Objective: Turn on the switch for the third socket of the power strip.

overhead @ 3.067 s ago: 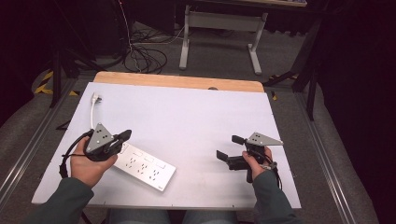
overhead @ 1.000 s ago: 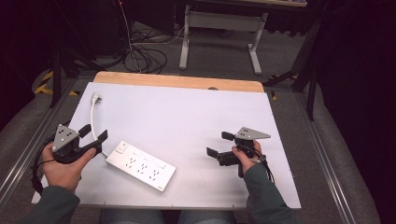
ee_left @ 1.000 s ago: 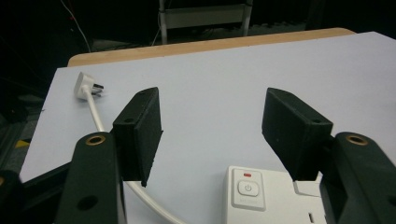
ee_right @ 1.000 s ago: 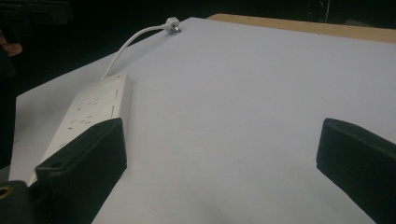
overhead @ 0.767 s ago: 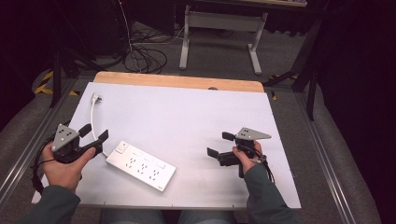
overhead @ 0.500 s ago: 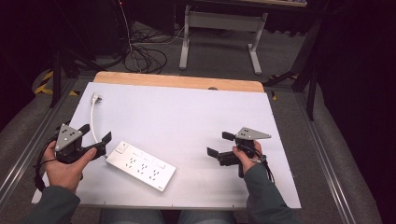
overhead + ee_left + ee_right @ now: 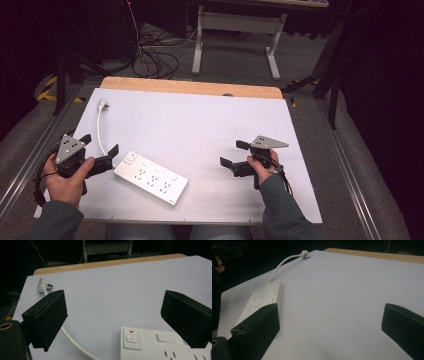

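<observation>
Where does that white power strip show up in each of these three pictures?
High view: the power strip lies lower left of centre on the white table.
Left gripper view: bottom right, switch end nearest the camera.
Right gripper view: left side, running away from the camera.
Shared landmark: the white plug near the table's far edge.

The high view is looking down over my forearms; my gripper views are skimming low across the table (image 7: 210,115), both sharing the power strip (image 7: 160,345).
</observation>
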`<action>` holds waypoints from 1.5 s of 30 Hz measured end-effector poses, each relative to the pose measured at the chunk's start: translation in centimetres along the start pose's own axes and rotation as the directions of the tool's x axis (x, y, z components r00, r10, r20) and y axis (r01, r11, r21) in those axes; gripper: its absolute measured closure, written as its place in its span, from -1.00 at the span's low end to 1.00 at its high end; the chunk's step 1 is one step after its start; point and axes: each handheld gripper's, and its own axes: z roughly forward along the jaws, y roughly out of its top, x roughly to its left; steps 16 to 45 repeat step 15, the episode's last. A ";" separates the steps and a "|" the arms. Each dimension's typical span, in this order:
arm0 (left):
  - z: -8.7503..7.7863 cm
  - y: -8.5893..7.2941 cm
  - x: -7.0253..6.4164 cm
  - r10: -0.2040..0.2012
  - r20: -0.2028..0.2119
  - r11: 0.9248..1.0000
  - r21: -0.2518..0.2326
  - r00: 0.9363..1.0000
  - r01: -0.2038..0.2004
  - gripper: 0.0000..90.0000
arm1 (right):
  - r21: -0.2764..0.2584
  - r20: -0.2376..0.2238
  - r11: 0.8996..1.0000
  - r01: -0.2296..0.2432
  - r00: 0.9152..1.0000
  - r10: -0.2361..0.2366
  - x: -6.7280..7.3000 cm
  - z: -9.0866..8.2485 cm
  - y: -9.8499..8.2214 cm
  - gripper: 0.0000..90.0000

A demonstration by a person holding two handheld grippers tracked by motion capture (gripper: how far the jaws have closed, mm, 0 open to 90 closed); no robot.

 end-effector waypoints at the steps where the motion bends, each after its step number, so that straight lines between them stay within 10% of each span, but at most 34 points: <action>1: 0.0 0.0 0.0 -0.002 0.001 1.000 -0.001 1.000 0.002 -0.83 | 0.000 0.000 1.000 0.000 1.000 0.000 0.0 0.0 0.0 -0.95; 45: 0.2 -0.1 0.1 0.000 -0.021 1.000 0.016 1.000 0.001 -0.85 | 0.001 0.006 1.000 -0.003 1.000 0.003 0.0 -0.1 0.0 -0.95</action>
